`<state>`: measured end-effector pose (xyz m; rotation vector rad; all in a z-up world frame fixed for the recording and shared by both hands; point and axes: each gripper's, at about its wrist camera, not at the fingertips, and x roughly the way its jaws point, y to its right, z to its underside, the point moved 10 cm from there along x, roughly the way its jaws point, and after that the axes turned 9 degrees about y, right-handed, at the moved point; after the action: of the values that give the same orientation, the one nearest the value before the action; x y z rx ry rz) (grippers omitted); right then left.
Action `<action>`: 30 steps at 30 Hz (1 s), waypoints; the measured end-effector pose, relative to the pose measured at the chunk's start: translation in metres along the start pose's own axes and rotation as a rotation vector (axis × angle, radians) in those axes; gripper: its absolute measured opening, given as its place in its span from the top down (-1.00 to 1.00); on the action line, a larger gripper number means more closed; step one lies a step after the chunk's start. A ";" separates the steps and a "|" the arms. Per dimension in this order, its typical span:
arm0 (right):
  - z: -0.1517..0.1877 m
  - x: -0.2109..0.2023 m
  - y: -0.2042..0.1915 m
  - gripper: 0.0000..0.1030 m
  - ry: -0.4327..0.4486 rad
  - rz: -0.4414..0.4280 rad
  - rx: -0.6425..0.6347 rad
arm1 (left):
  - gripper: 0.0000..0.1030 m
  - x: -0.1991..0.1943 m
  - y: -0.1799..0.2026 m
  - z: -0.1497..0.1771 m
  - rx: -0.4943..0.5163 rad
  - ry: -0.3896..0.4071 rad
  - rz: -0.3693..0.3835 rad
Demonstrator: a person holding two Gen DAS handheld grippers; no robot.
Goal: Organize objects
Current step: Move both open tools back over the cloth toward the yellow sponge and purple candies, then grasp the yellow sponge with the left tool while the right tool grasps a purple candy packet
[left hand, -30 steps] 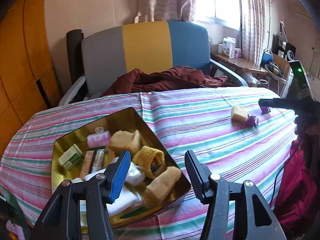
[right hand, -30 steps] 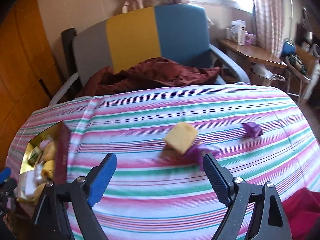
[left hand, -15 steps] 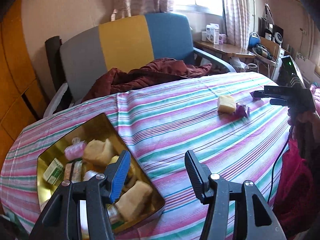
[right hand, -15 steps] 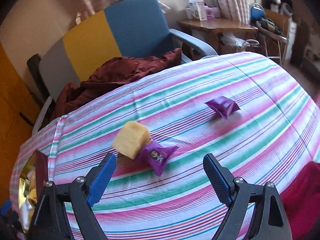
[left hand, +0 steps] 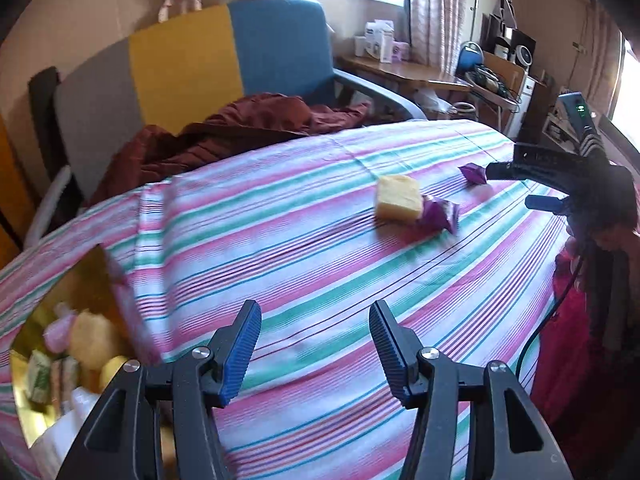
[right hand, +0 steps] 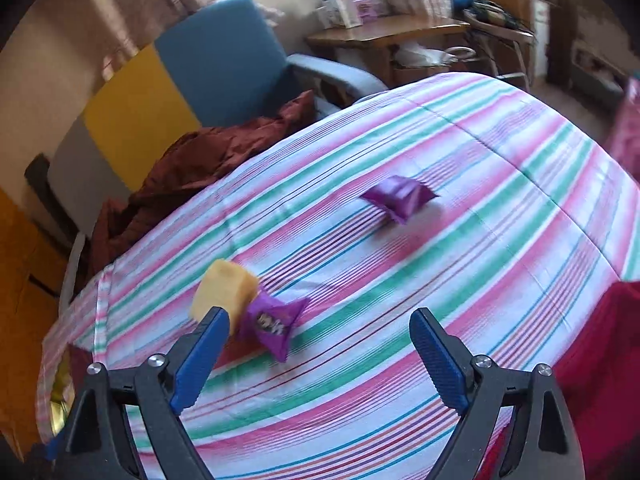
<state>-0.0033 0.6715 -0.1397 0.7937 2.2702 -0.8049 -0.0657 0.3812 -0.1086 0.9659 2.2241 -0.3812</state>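
A counter (left hand: 320, 264) draped in a pink, green and white striped cloth filled both wrist views. The left gripper (left hand: 316, 346) hung over bare cloth near the counter's near edge, its blue-padded jaws parted with nothing between them — released and empty. To its left, at the near-left corner, sat a gold tin (left hand: 80, 276) with small items inside: pale yellow sponge-like pieces, a pink piece and a few small wrapped packets, all blurred. Farther out on the counter, toward the right, lay a yellow sponge block (left hand: 399, 198) with a purple snack packet (left hand: 439, 214) touching its right side. A second purple packet (left hand: 474, 173) lay beyond them, well apart, nearer the far-right edge. The right gripper (right hand: 320, 350) pointed down at the cloth with its jaws opening wide; nothing was pressed between the pads. In its own view the sponge block (right hand: 224, 292) showed just above the left fingertip, and the first packet (right hand: 272, 322) lay just right of that finger, inside the gap's left side but untouched. The second packet (right hand: 398, 197) lay farther off, up and to the right. From the left view the right gripper (left hand: 532, 184) came in from the right edge, its dark fingers reaching toward the second packet. Behind the counter stood an armchair (left hand: 192, 60) with grey, yellow and blue panels, a dark red cloth (left hand: 240, 132) heaped on its seat.
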 end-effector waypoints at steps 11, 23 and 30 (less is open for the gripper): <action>0.002 0.006 0.005 -0.82 -0.048 -0.036 0.080 | -0.13 0.075 0.054 -0.043 0.002 -0.039 0.119; 0.007 0.012 0.004 -0.82 -0.088 -0.065 0.089 | -0.61 0.156 0.101 -0.083 0.066 -0.072 0.172; 0.011 0.022 0.004 -0.82 -0.116 -0.061 0.049 | -0.10 0.194 0.085 -0.066 -0.107 -0.190 0.231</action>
<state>-0.0106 0.6739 -0.1631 0.6836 2.1879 -0.9145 -0.1314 0.5754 -0.1936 1.0689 1.9182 -0.2357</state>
